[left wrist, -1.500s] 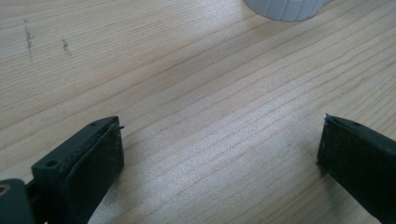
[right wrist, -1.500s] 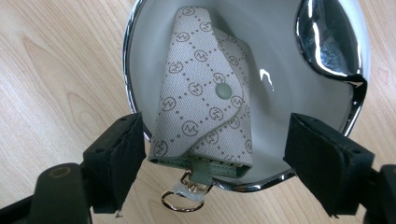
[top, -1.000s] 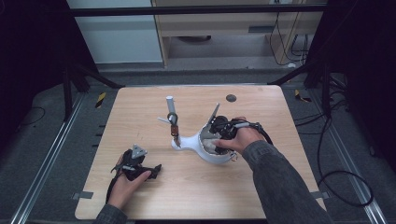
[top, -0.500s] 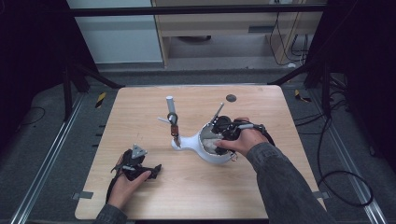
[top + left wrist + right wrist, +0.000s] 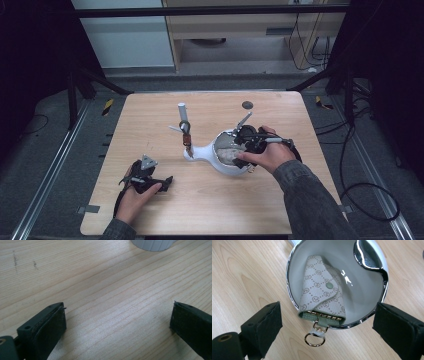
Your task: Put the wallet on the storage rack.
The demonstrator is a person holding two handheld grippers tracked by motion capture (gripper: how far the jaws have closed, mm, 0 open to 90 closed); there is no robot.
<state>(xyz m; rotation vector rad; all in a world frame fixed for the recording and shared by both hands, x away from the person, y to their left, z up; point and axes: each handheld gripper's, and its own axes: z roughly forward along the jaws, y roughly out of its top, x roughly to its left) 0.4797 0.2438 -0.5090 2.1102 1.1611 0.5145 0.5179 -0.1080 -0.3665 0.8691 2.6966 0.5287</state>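
Little moved since earlier | right tool (image 5: 327, 322) spread above monogram-print key case (image 5: 322, 293) in white bowl (image 5: 372, 297) | left tool (image 5: 117, 322) spread

A lab: wooden table (image 5: 150, 120) in a black metal frame (image 5: 210, 10), cables (image 5: 350, 150) on the floor

No readable words or numbers anywhere. Closest thing: repeating monogram-style logo pattern on grey key pouch (image 5: 322, 293) sitting in white bowl (image 5: 372, 300), too small to make out.
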